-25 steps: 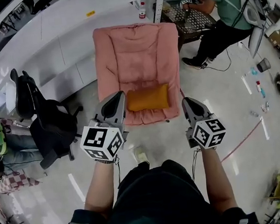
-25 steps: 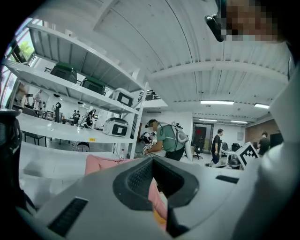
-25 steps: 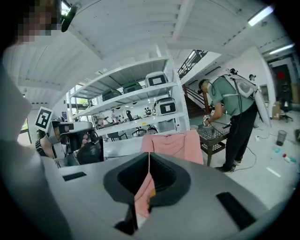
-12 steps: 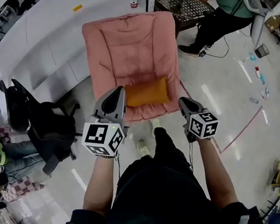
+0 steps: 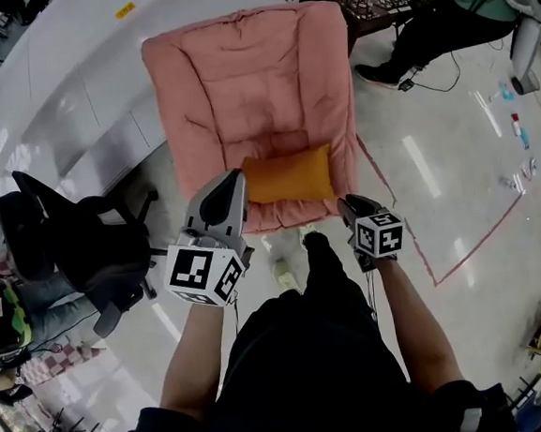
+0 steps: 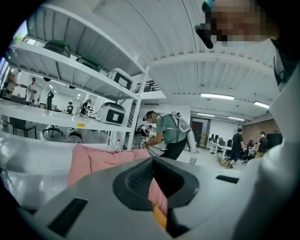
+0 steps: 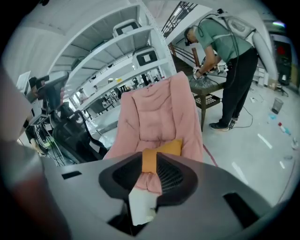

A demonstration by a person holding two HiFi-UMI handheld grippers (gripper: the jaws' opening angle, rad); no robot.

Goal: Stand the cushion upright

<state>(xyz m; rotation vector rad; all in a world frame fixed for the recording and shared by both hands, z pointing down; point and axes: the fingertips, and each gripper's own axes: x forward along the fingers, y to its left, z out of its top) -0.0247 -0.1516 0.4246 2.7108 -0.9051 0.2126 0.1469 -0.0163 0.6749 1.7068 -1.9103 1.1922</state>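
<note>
Ahead of both fingertips, orange cushion [image 5: 288, 176] lies flat on pink chair [image 5: 248, 71] seat, untouched. Left gripper [image 5: 233, 178]: fingers slightly parted, grasping nothing, tips just beside cushion's left end. Right gripper [image 5: 346, 204]: fingers have just been opening, empty, near cushion's right corner.

A pink padded fabric lounge chair [image 5: 249, 80] stands on the pale glossy floor [image 5: 454, 166], and a flat orange rectangular cushion [image 5: 288, 176] lies across the front of its seat. The left gripper [image 5: 236, 178] points at the cushion's left end. The right gripper [image 5: 346, 204] sits by the seat's front edge, its jaws just having been opening with nothing between them. A black office chair [image 5: 76, 251] stands to the left.
</note>
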